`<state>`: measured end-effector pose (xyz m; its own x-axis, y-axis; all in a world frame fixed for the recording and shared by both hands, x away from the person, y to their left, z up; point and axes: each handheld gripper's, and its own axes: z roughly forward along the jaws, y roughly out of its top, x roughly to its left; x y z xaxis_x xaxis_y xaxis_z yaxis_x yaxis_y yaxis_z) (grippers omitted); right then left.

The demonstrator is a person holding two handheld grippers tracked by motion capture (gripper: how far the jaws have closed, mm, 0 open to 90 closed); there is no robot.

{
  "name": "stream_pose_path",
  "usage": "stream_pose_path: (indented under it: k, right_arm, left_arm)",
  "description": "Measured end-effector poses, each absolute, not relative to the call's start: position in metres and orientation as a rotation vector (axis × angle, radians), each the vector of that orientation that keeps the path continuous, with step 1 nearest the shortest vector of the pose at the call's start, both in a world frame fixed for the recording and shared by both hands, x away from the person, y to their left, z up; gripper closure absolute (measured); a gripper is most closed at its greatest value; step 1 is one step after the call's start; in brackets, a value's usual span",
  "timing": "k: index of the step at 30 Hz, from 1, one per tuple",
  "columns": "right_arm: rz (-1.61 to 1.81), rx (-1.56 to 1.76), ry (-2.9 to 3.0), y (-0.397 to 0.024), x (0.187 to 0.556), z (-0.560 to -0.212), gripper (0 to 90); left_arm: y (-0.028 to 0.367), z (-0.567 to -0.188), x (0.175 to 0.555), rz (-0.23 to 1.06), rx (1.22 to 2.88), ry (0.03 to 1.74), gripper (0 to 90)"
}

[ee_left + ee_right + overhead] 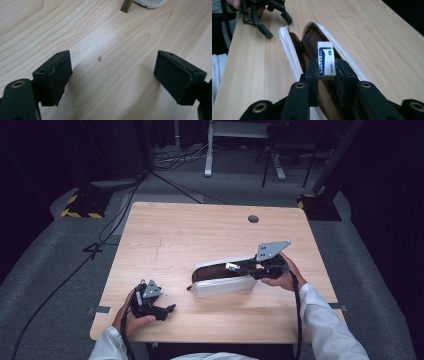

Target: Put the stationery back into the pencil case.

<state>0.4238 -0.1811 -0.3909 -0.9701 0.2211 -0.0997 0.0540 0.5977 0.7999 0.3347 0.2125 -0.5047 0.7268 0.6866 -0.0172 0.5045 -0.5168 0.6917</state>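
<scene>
A white pencil case (220,286) with a brown lining lies unzipped on the wooden table (200,230), right of centre. My right gripper (327,72) is shut on a white and blue eraser (326,58) and holds it over the case's opening (310,42), pointing along the case. In the high view the eraser (231,266) shows at the tip of that gripper (239,267). My left gripper (167,310) rests near the table's front left edge, apart from the case. Its jaws stand open with only bare wood between them (112,75).
The case's zip pull (126,6) and one white end (150,3) lie just beyond the left gripper. A round cable hole (253,219) sits at the table's far edge. Cables (115,220) and stand bases (80,207) lie on the grey floor around.
</scene>
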Motion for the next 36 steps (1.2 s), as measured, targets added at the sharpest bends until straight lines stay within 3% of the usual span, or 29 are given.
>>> stream_pose_path:
  k: [19, 27, 36]
  right_arm:
    - [1.252, 0.297, 2.666, -0.173, 0.435, -0.405, 73.2]
    - [1.270, 0.314, 2.631, -0.176, 0.432, -0.402, 66.6]
    - [1.223, 0.374, 2.585, -0.189, 0.425, -0.397, 53.1]
  left_arm:
    - [0.213, -0.505, 0.335, 0.339, 2.232, 0.895, 15.4]
    - [0.212, -0.505, 0.334, 0.334, 2.228, 0.901, 15.4]
    - [0.212, -0.505, 0.335, 0.335, 2.229, 0.899, 15.4]
